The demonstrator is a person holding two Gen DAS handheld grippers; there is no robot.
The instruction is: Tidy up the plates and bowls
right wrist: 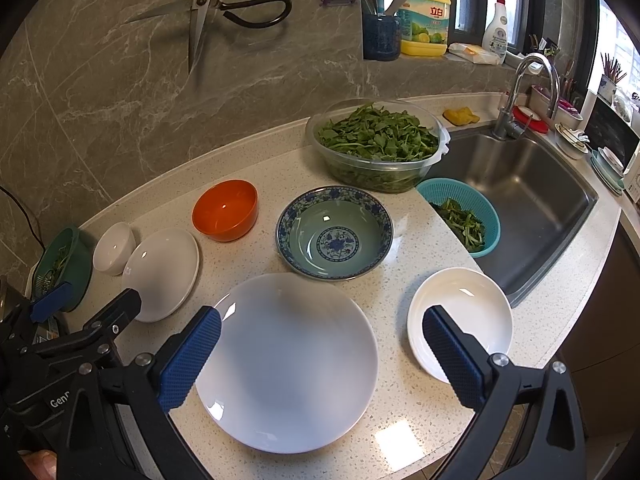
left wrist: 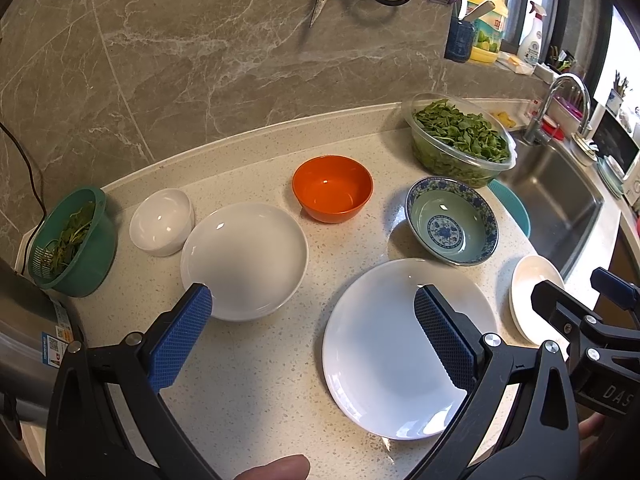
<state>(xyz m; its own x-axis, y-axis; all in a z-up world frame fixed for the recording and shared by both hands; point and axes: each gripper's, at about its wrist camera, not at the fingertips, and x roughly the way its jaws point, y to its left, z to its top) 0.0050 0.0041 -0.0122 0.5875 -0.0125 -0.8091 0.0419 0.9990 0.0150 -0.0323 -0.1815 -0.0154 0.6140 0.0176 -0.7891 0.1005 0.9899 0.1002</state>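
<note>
On the speckled counter sit a large white plate, a mid-sized white plate, a small white plate, a small white bowl, an orange bowl and a blue-patterned bowl. All stand apart and upright. My left gripper is open, empty, above the gap between the mid-sized and large plates. My right gripper is open, empty, over the large plate's near half.
A clear bowl of greens stands behind the blue-patterned bowl. A teal colander leans at the sink edge. A green colander sits far left. Scissors hang on the wall. A thumb shows below.
</note>
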